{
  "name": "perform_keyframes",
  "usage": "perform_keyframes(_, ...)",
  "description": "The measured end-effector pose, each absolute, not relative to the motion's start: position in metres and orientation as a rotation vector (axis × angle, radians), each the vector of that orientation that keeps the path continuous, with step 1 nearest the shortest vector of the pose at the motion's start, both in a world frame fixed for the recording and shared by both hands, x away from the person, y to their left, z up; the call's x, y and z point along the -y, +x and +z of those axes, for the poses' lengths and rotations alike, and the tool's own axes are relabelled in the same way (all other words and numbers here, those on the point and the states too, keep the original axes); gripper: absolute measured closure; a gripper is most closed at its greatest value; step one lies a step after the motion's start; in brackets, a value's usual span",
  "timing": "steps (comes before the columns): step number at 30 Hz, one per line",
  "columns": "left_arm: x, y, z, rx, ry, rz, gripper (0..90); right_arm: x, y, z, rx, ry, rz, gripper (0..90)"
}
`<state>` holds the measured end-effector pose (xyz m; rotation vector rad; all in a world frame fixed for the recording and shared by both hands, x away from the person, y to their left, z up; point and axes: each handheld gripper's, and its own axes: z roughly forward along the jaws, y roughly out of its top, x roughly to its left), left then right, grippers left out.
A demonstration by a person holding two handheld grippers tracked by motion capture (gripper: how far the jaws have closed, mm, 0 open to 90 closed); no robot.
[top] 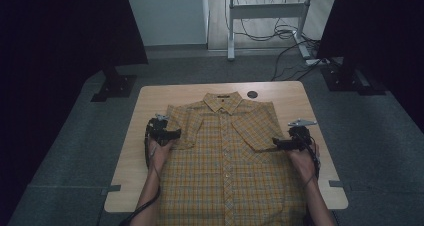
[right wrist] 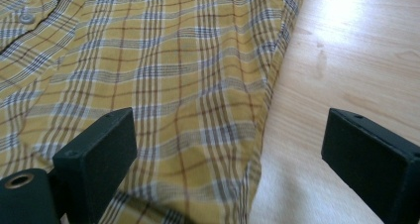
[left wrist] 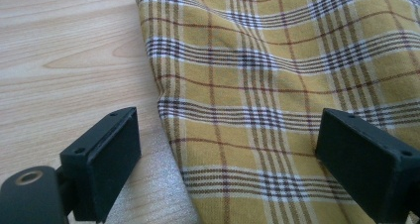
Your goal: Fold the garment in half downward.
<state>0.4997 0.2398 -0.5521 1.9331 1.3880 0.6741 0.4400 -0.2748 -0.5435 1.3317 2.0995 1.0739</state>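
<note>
A yellow plaid shirt [top: 225, 151] lies flat and buttoned on the wooden table [top: 140, 136], collar at the far side, both short sleeves folded in over the chest. My left gripper [top: 176, 134] rests at the shirt's left edge beside the folded left sleeve. Its jaws stand open and straddle the cloth edge [left wrist: 168, 130]: one jaw over bare wood, the other over the plaid. My right gripper [top: 276, 144] sits at the shirt's right edge by the folded right sleeve, jaws open, with the shirt's side edge [right wrist: 262, 135] between them. Neither pair of pads presses on the fabric.
A small dark round grommet [top: 252, 94] sits in the table near the far edge. Black stand bases [top: 114, 86] rest on the grey carpet at the far left and far right. A desk frame with loose cables [top: 280, 33] stands behind the table.
</note>
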Motion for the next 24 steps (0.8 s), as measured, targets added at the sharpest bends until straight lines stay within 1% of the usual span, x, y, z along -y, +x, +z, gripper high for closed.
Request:
perform_keyframes(17, -0.240, 0.500, -0.552, -1.389, 1.933, 0.674, 10.2, 0.258, 0.474, -0.557, -2.108, 1.331, 1.046, 6.4)
perform_keyframes(24, -0.240, 0.500, -0.552, -1.388, 1.935, 0.673, 10.0, 0.256, 0.487, -0.560, -2.098, 1.356, 1.025, 8.1)
